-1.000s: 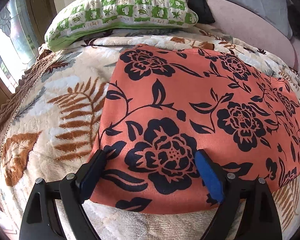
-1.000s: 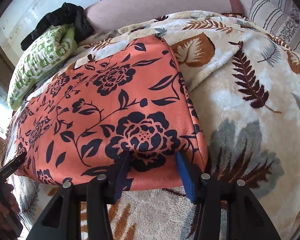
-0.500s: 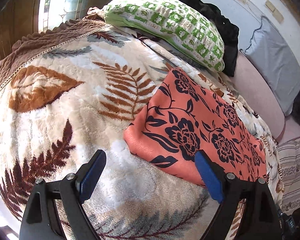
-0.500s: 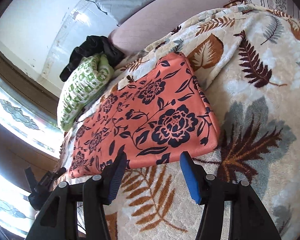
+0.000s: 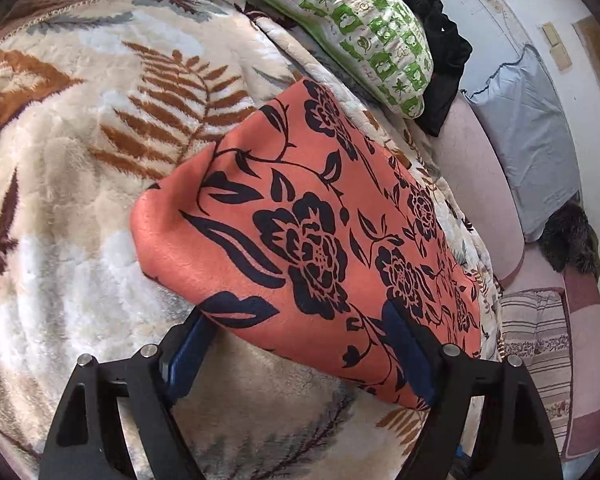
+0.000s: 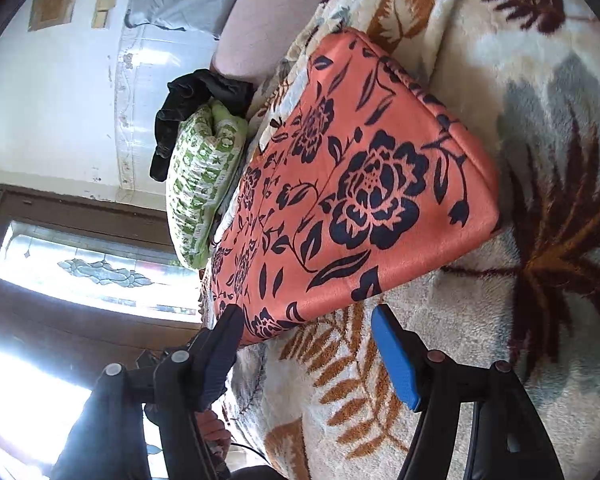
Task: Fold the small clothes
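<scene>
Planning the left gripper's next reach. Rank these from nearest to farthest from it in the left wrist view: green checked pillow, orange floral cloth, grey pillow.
1. orange floral cloth: its near edge lies between the left gripper's closing jaws.
2. green checked pillow: beyond the cloth, top centre.
3. grey pillow: farthest, against the wall, upper right.

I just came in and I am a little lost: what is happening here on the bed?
A person with a gripper in each hand is folding an orange floral garment on a leaf-patterned blanket. The left gripper straddles its near edge, jaws closing but not yet pinching. The right gripper sits at another edge, jaws opening, holding nothing.
</scene>
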Demonstrator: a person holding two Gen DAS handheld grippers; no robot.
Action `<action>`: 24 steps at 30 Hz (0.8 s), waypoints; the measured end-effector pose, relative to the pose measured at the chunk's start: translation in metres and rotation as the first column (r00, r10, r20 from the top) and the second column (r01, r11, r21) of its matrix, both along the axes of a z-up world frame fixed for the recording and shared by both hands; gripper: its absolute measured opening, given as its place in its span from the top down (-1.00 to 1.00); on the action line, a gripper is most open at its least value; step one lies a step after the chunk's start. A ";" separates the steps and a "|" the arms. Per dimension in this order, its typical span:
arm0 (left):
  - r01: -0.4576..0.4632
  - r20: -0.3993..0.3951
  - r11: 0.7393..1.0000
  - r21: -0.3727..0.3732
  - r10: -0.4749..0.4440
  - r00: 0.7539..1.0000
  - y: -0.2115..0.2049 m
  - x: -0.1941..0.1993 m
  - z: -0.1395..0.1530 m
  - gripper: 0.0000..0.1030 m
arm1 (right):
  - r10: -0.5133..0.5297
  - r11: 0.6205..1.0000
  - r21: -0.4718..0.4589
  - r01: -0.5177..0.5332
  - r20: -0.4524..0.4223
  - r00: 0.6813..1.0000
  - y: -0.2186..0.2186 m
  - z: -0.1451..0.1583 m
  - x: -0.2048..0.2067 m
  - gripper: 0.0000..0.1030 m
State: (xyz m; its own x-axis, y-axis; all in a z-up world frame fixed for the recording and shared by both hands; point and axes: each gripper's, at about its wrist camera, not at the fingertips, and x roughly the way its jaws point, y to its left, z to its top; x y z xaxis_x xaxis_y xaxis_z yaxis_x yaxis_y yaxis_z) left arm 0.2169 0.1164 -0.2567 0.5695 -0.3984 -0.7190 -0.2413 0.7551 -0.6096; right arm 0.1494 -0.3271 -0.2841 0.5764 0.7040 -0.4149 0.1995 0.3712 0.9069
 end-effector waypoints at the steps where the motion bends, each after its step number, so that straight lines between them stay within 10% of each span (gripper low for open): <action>1: -0.009 0.010 1.000 0.013 0.009 1.000 -0.002 0.002 0.002 -0.59 | 0.002 0.999 0.032 -0.002 -0.016 1.000 0.003 -0.007 0.003 -0.37; 5: -0.032 0.027 0.999 0.015 0.032 0.999 -0.005 0.013 0.001 -0.19 | -0.025 0.998 0.062 0.027 -0.031 0.999 0.005 -0.016 0.013 -0.34; 11: -0.074 0.034 0.997 -0.033 0.075 0.997 0.000 0.018 -0.002 -0.23 | -0.134 0.986 0.097 0.138 -0.048 0.990 -0.009 -0.026 0.030 -0.35; 21: -0.085 0.057 0.996 -0.010 0.086 0.995 0.000 0.026 -0.006 -0.18 | -0.183 0.968 -0.167 0.186 0.032 0.983 0.004 -0.008 0.056 -0.35; 24: -0.089 0.043 0.995 0.033 0.088 0.995 0.001 0.028 -0.009 0.20 | -0.179 0.969 -0.164 0.182 0.032 0.983 0.003 -0.009 0.056 -0.32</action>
